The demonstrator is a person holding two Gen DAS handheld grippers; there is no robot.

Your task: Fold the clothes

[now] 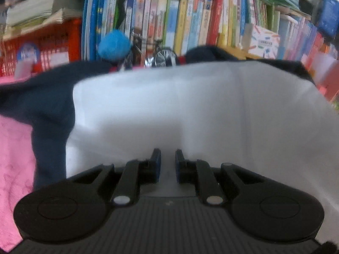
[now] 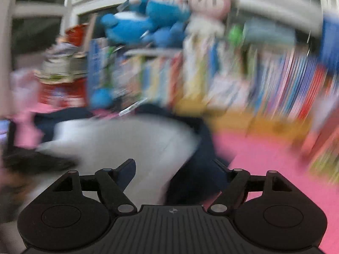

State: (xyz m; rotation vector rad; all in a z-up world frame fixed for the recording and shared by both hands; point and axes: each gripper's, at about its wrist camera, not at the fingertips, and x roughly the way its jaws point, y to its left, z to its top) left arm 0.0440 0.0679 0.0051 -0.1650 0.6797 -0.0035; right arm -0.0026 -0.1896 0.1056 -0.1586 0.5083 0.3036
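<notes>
**Desk:** What does the left view show?

**Reporter:** A white-and-navy garment [image 1: 180, 110] spread over a pink cover [image 1: 14, 148], its white body facing the camera and a navy sleeve [image 1: 48, 127] trailing off to one side. The left hand-held gripper [image 1: 167, 165] sits low at the near hem, its fingers [image 1: 156, 163] drawn close with only a narrow gap between them. White cloth fills that gap, so it looks like a pinch on the hem, though the contact itself is hard to make out.

**Desk:** Why hold it there?

**Reporter:** An edge grip suits lifting or carrying cloth over for a fold; that is my reading.

**Desk:** And the right?

**Reporter:** The right hand-held gripper [image 2: 175, 167] is spread wide, holding nothing, over the garment's [image 2: 127, 139] navy edge where it meets the pink cover [image 2: 264, 160]. The picture is badly smeared. Books [image 1: 190, 21] line the wall behind.

**Desk:** How far along?

**Reporter:** The garment lies mostly flat, with no finished fold visible.
</notes>
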